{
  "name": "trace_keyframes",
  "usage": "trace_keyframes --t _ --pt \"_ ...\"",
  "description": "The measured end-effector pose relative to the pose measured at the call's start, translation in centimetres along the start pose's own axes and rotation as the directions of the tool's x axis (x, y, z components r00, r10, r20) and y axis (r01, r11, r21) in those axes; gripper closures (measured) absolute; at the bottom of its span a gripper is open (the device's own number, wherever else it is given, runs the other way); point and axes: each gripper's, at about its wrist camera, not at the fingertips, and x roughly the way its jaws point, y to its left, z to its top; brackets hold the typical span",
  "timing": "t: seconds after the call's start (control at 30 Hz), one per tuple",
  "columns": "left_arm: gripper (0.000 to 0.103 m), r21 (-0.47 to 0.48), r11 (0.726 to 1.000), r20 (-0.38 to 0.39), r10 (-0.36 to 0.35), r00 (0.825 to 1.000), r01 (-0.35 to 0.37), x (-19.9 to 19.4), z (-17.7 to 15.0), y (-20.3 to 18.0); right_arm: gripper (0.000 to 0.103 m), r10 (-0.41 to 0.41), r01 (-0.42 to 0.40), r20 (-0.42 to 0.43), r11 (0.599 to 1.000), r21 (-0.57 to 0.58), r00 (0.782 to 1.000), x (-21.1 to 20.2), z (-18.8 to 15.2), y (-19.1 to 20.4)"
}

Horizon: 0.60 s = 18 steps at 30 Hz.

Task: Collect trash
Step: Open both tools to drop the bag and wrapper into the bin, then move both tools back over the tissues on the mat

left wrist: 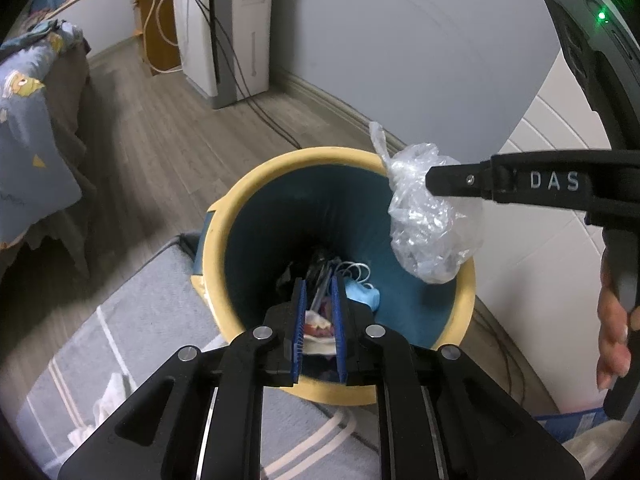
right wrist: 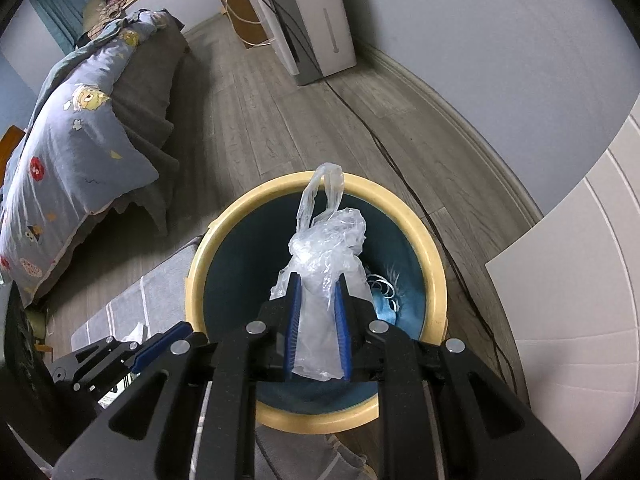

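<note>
Both grippers over the bin [left wrist: 224,216], a yellow-rimmed bucket with a dark teal inside, standing on the wood floor [left wrist: 168,128] at the edge of a grey rug [left wrist: 132,320]. My right gripper [right wrist: 318,276] has its fingers pinching a crumpled clear plastic bag [right wrist: 326,248]; the bag's knotted top and one loop handle stick up past the fingertips, and the whole bundle hangs above the bin's far-right rim. From the left camera I see the same bag [left wrist: 428,216] clamped at the tip of the right gripper [left wrist: 432,180], with a hand [left wrist: 614,336] on its grip. My left gripper [left wrist: 320,284] points down into the bin mouth, fingers nearly together on a scrap of white and red wrapper [left wrist: 318,332]. On the bin floor: a blue mask [left wrist: 364,296], white loops, dark bits. Bed [right wrist: 80,128] with patterned quilt to the left; white appliance [right wrist: 316,16] against the far wall
</note>
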Motion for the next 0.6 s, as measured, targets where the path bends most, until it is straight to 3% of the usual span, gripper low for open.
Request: trace_keyframes --t 0.07,0.1,0.17,0.3,0.37,0.43,0.5,0.6 --pt "0.083 -0.011 1.0 -0.002 0.004 1.0 -0.004 0.1 -0.3 0.2 0.084 -0.002 0.002 -0.004 1.0 -0.003 1.0 0.1 0.0 0.1" --pt "0.08 -0.019 1.0 -0.002 0.006 1.0 -0.006 0.0 -0.4 0.4 0.077 -0.002 0.002 -0.004 1.0 -0.005 1.0 0.1 0.0 0.0" --pt "0.064 -0.03 0.999 0.005 0.015 1.0 -0.015 -0.2 -0.7 0.6 0.066 -0.003 0.003 0.001 1.0 -0.007 1.0 0.0 0.0 0.1" --pt "0.046 -0.044 0.998 0.025 0.04 0.999 -0.038 -0.8 -1.3 1.3 0.052 -0.006 0.006 0.008 1.0 -0.011 1.0 -0.3 0.0 0.2" --pt "0.022 -0.055 0.997 0.04 0.064 0.997 -0.062 -1.2 -1.6 1.6 0.042 -0.01 0.01 0.016 1.0 -0.013 1.0 -0.6 -0.1 0.4" --pt "0.014 -0.068 0.994 0.063 0.086 0.994 -0.081 -1.6 -1.8 2.0 0.027 -0.014 0.014 0.027 1.0 -0.022 1.0 -1.1 -0.1 0.7" --pt "0.01 -0.095 0.99 0.07 0.109 0.992 -0.103 -1.9 -2.1 2.5 0.005 -0.01 0.012 0.04 0.999 -0.033 0.999 -1.5 -0.2 1.0" --pt "0.01 -0.132 0.985 0.061 0.122 0.991 -0.113 -2.5 -2.5 3.3 0.006 -0.024 0.027 0.052 0.998 -0.055 0.998 -2.1 -0.2 1.8"
